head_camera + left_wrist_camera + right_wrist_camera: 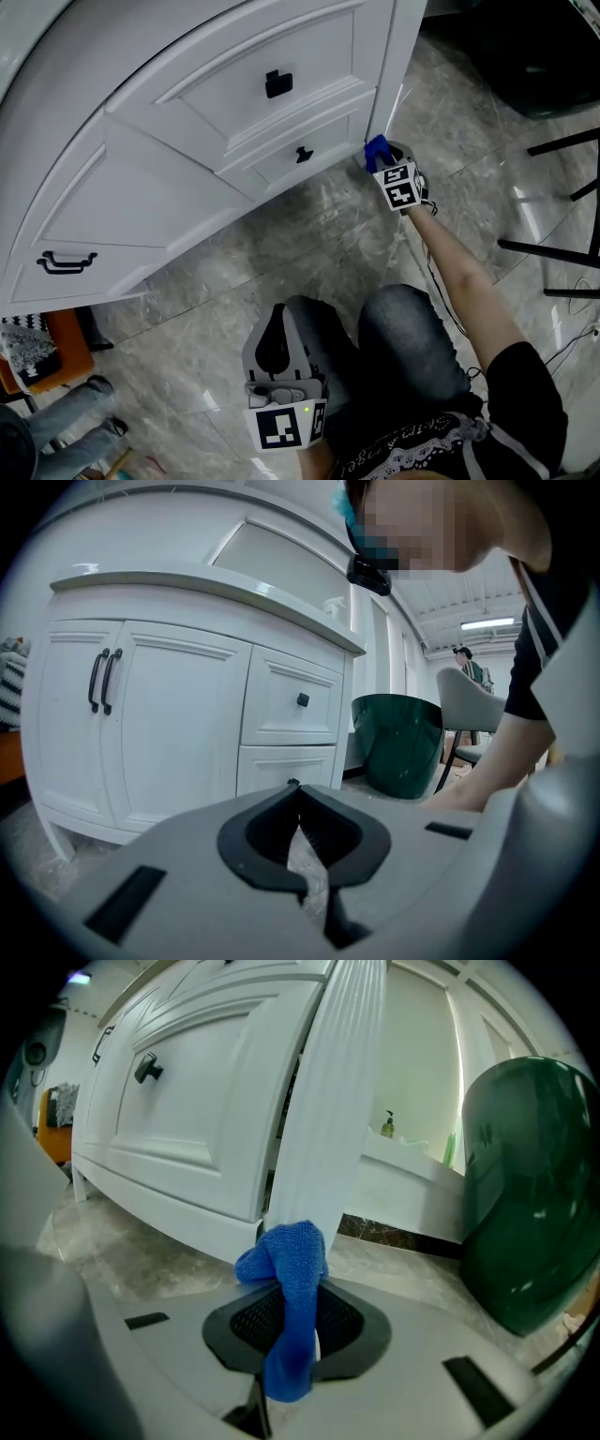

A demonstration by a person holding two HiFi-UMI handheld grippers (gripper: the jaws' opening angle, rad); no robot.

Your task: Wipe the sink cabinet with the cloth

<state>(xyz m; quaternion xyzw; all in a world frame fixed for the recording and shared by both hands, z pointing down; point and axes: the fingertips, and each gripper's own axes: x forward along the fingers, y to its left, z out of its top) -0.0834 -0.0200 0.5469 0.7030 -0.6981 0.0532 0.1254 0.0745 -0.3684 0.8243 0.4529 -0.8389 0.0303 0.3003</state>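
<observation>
Your right arm (pixel 464 281) reaches forward, right gripper (pixel 380 152) clamping the bunched blue cloth (pixel 291 1260) against the sink cabinet (pixel 187 122) corner; left gripper (pixel 278 319) closed, empty.

Cloth (pixel 292 1251) in right tongs (pixel 298 1286), touching the right front corner post of sink cabinet (pixel 187 141), low by the floor (pixel 319 234). Bin (pixel 525 1204) right of cabinet. Left tongs (pixel 279 323) over knee (pixel 323 328), well apart from cabinet.
</observation>
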